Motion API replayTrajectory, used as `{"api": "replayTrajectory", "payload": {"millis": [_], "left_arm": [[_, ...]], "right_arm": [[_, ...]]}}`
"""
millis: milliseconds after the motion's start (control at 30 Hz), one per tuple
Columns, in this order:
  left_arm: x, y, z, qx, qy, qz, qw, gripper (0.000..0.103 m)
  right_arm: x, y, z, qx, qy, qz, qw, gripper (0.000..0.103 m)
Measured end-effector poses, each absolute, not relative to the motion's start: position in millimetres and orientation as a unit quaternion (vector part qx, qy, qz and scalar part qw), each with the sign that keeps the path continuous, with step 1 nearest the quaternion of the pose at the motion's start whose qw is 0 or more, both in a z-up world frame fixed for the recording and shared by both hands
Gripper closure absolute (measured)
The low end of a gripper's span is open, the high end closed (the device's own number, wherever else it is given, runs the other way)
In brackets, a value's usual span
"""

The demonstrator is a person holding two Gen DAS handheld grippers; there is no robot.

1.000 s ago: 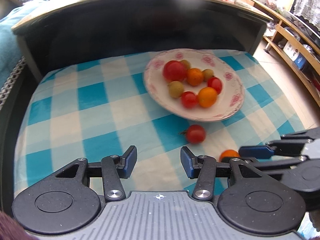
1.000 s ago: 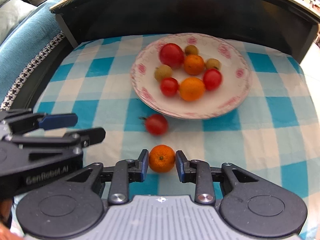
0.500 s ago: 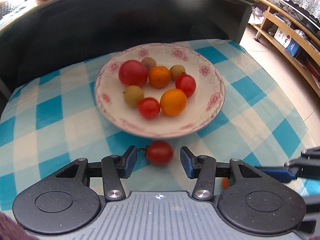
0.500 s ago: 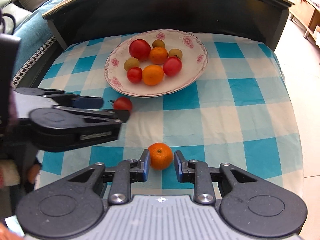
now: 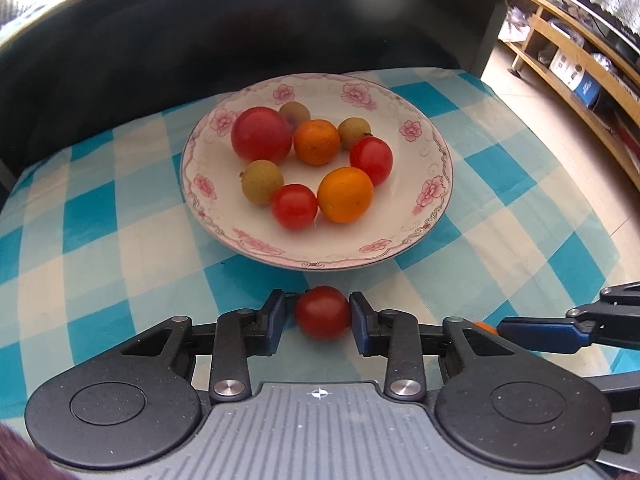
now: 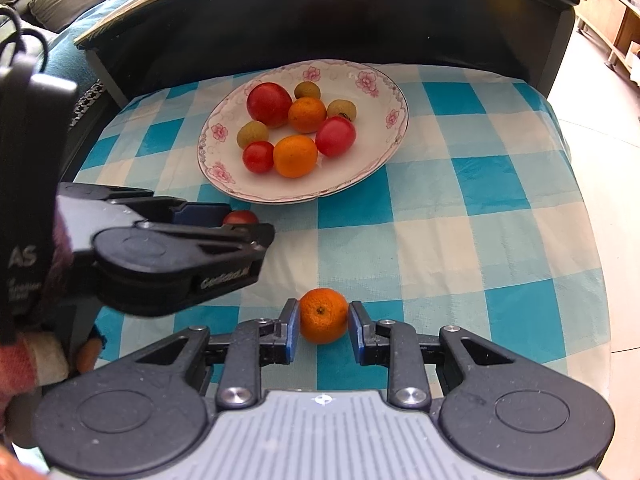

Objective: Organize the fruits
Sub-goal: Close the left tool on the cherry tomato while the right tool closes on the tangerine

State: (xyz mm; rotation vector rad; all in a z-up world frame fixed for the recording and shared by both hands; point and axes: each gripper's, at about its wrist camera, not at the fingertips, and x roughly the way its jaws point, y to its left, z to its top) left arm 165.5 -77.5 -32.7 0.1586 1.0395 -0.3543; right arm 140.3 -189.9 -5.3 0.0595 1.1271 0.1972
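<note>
Left wrist view shows our left gripper (image 5: 318, 322) narrowed around a small red tomato (image 5: 322, 312) on the checked cloth (image 5: 120, 248), right gripper (image 6: 323, 326) likewise bracketing a mandarin (image 6: 323, 315), contact uncertain for both, while the floral plate (image 5: 424, 216) beyond holds eight fruits.

A small orange (image 6: 323, 315) is bracketed between the blue pads of the right gripper (image 6: 323, 330), close on both sides, though firm contact cannot be confirmed. The fruit is set on a blue-and-white checked cloth (image 6: 460, 248). To the left, the left gripper (image 6: 224, 220) is seen from the side, with a red tomato (image 6: 240, 217) partly hidden at its fingertips. Beyond, a floral plate (image 6: 384, 92) is filled with tomatoes, oranges and small green-brown fruits.
</note>
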Motion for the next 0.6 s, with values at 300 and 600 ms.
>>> {"api": "replayTrajectory", "payload": {"millis": [300, 600], "left_arm": [[146.7, -57.4, -24.8, 0.093, 0.502, -0.173, 0.843, 0.068], [131.7, -39.7, -28.9, 0.083, 0.515, -0.174, 0.835, 0.067]], "right_arm": [[146.3, -182.1, -10.9, 0.023, 0.54, 0.094, 0.836, 0.069], [136.8, -169.7, -11.1, 0.001, 0.547, 0.105, 0.831, 0.069]]}}
